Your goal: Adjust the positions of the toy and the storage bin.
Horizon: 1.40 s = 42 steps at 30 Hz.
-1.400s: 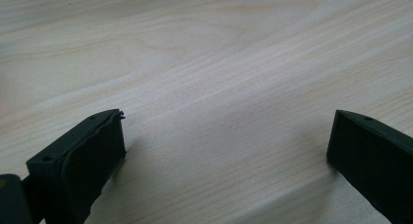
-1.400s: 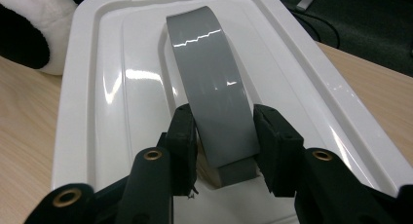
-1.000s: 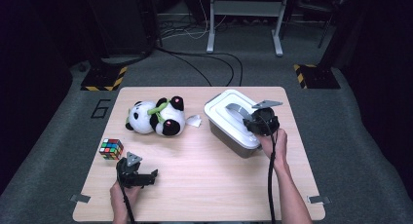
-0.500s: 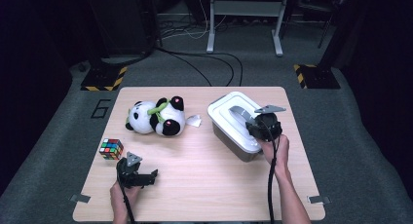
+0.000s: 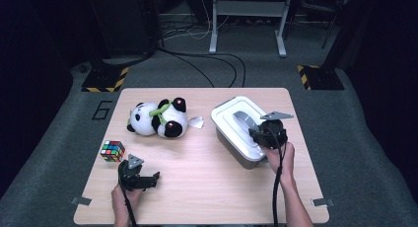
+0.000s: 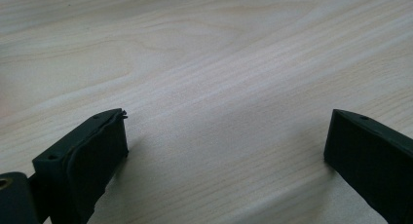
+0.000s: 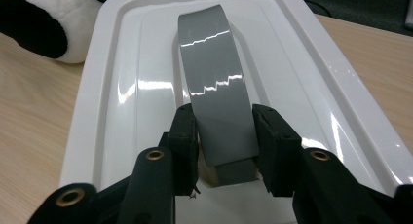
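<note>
Right tool clamped on the handle of the white box lid

On the pale wooden desk [image 5: 207, 172] we see the white plastic lidded box [image 5: 231, 126] at the right; its grey strap handle [image 7: 216, 87] sits squeezed between our right tool [image 7: 224, 136], while our left tool [image 5: 139, 176] rests gaping and empty near the front edge.

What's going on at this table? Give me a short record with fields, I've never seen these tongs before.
Table: light wood tabletop
Right tongs: shut on the grey handle of the white box lid
Left tongs: open, nothing between them, low over bare wood
Panda toy: lying left of the box
Colour cube: near the left edge, untouched
</note>
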{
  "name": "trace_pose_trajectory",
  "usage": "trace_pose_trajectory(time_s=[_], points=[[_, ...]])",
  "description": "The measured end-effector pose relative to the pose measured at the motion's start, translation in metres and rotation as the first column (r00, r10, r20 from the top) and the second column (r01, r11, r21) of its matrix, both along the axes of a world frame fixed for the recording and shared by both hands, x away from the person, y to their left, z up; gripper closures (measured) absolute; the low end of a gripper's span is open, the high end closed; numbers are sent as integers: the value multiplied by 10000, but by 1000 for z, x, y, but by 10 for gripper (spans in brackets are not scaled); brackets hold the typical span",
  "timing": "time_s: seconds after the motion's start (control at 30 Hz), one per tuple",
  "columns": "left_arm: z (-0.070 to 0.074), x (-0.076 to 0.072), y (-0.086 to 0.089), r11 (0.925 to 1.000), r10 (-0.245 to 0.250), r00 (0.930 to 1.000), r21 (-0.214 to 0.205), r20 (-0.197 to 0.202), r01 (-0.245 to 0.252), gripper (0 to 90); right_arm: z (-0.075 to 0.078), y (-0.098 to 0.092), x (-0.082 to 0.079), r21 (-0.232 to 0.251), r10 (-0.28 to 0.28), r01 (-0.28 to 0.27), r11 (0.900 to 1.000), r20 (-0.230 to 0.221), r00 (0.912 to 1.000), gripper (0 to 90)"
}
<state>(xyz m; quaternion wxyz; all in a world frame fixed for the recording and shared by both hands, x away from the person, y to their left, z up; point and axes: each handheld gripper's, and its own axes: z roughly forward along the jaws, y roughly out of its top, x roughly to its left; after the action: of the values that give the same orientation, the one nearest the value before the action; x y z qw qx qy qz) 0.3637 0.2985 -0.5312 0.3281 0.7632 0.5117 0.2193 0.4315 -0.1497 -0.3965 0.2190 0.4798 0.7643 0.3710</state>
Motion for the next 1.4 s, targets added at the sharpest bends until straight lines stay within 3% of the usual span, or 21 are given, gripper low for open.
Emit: trace_pose_trajectory(time_s=[0.3,0.57,0.87,0.97,1.07,1.4], points=[[0,0,0,10000,-1,10000,2,-5,1,17,-1,3,-3,146,230,-230,9996,-3,9997,638],[0,0,0,10000,-9,10000,10,-4,9,17,-1,7,0,179,918,-919,9956,53,9958,650],[0,0,0,10000,-8,10000,22,-20,8,18,-1,12,1,-87,1048,-1047,9945,185,9943,642],[0,0,0,10000,-7,10000,15,-21,7,18,-1,9,-1,34,990,-992,9951,375,9944,440],[0,0,0,10000,-51,10000,6,-23,51,20,0,1,-8,345,905,-925,9951,557,9943,322],[0,1,0,10000,-85,10000,14,-22,85,19,-1,-30,-37,529,664,-721,9960,1035,9924,137]])
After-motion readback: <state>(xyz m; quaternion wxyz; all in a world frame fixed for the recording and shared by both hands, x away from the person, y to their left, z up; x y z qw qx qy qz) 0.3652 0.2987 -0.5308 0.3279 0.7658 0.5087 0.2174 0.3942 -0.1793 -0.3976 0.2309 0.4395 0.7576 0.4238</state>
